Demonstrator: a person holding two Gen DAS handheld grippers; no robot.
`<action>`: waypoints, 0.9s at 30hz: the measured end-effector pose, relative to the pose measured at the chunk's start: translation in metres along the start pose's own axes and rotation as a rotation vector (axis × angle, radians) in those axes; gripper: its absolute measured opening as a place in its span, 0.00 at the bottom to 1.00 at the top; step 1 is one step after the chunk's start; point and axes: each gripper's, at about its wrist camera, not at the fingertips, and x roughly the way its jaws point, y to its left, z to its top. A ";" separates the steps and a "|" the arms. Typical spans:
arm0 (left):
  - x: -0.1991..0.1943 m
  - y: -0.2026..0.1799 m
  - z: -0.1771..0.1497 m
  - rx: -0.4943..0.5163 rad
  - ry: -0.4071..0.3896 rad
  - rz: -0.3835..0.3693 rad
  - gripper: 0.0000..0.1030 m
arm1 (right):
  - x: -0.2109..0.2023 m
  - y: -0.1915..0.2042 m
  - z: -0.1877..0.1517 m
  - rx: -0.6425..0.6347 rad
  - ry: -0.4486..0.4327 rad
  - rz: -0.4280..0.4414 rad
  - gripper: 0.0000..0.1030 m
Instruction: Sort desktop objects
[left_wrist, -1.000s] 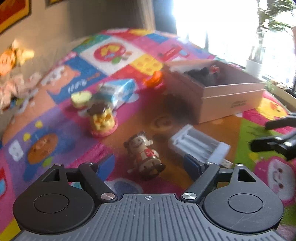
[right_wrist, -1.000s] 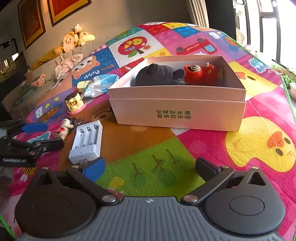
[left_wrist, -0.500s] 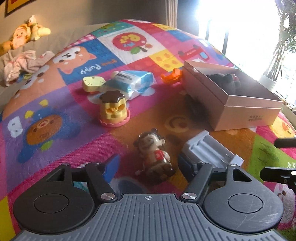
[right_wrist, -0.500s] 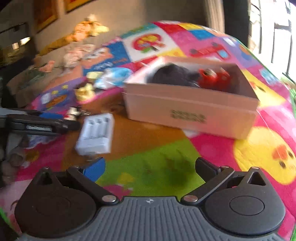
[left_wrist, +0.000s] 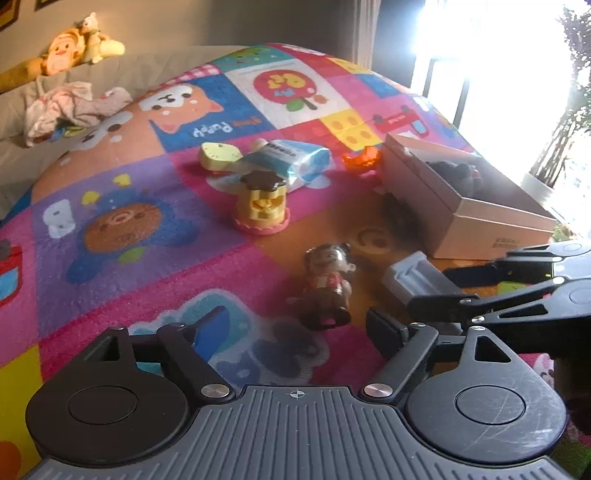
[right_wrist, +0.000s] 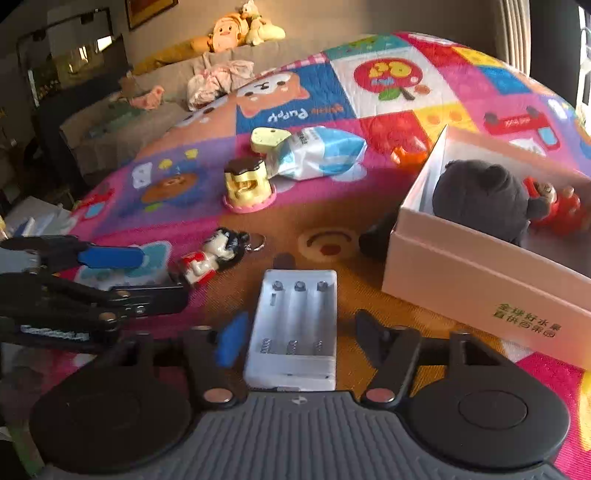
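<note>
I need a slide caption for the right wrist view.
Right claw straddles white battery charger beside the pink box.

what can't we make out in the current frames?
- Right hand-held gripper on the battery charger: right wrist view, motion blur hides whether the pads touch; jaws have just been closing.
- Box contents: left wrist view, window glare and the box wall hide most of them.
- Orange toy: right wrist view, box corner cuts it off.
- Dark item beside the box: shadowed, unidentifiable.
</note>
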 end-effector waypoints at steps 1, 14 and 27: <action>0.000 -0.001 0.000 -0.004 0.003 -0.011 0.85 | -0.002 0.001 0.000 -0.010 0.011 0.006 0.47; 0.015 -0.036 0.012 -0.025 0.047 -0.191 0.90 | -0.056 -0.031 -0.046 0.082 -0.028 -0.095 0.47; 0.069 -0.028 0.053 -0.145 0.066 -0.046 0.92 | -0.060 -0.038 -0.061 0.115 -0.110 -0.112 0.65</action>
